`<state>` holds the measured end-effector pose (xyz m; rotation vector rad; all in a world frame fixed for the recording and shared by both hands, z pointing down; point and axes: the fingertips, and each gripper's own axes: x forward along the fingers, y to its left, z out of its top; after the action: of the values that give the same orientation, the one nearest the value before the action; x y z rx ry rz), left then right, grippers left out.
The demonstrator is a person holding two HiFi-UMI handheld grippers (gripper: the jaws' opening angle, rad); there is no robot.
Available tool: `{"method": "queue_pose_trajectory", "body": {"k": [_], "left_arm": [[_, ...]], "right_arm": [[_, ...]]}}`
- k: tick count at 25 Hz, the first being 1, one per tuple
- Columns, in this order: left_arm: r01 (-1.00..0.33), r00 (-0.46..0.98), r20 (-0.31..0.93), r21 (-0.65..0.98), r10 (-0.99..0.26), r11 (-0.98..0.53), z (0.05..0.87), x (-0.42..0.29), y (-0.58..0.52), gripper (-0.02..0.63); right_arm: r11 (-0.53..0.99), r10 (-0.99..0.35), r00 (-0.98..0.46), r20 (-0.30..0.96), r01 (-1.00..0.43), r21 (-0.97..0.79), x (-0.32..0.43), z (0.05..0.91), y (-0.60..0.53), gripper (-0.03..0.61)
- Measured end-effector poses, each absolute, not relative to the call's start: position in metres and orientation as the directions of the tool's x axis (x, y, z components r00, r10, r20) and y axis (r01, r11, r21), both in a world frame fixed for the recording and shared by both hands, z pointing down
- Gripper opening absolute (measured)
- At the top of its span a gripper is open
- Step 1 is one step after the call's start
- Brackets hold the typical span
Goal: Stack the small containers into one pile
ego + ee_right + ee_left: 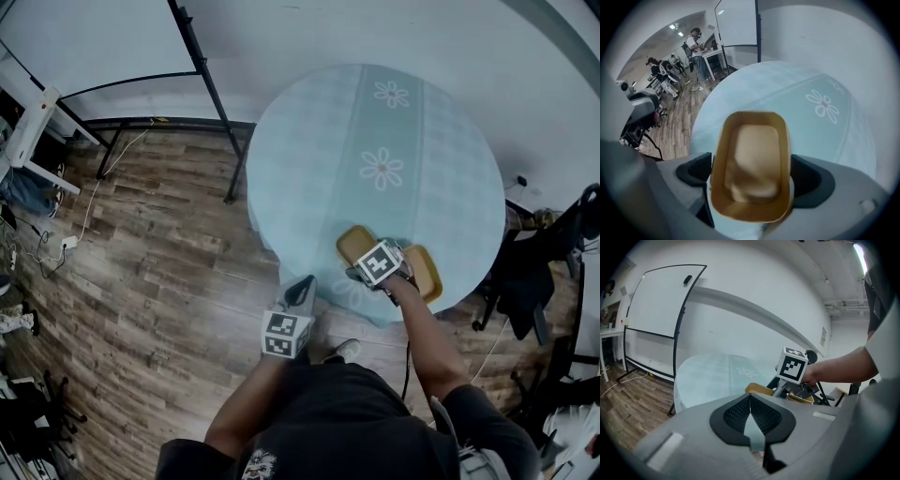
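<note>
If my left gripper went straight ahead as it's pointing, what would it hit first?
Likely the tan container gripped by the right gripper, after the left gripper crosses the table edge; depth is unclear, so it may clip that edge first.

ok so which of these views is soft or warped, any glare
Head view: sharp, evenly lit, fisheye bends the floorboards round the table. Left gripper view: dark vignette, left gripper soft up close, ceiling strip light glaring. Right gripper view: the tan container between the jaws is blurred, the daisy print crisper.

Matt tan container (752,164), seemingly moulded paper; smooth patterned tablecloth (441,159); wood-plank floor (169,272) with visible grain
</note>
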<state>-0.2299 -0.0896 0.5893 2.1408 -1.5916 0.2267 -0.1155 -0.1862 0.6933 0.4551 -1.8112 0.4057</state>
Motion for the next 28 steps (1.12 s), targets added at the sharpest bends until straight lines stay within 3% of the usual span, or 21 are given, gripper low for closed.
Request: {"method": "queue_pose_trajectory", "body": {"k": [10, 28], "left_arm": [[-0.942, 0.308, 0.394, 0.256, -0.866, -0.219, 0.588, -0.23, -0.086, 0.006], [-0.937, 0.325, 0.384, 0.255, -0.864, -0.24, 0.58, -0.222, -0.076, 0.006]], "right_arm": [[0.86, -0.121, -0.267, 0.956, -0.51, -0.034, -0.112, 0.686, -0.186, 0.469], [0.863, -0.204, -0.363, 0.909, -0.505, -0.008, -0.124, 0.63, -0.183, 0.46]]}}
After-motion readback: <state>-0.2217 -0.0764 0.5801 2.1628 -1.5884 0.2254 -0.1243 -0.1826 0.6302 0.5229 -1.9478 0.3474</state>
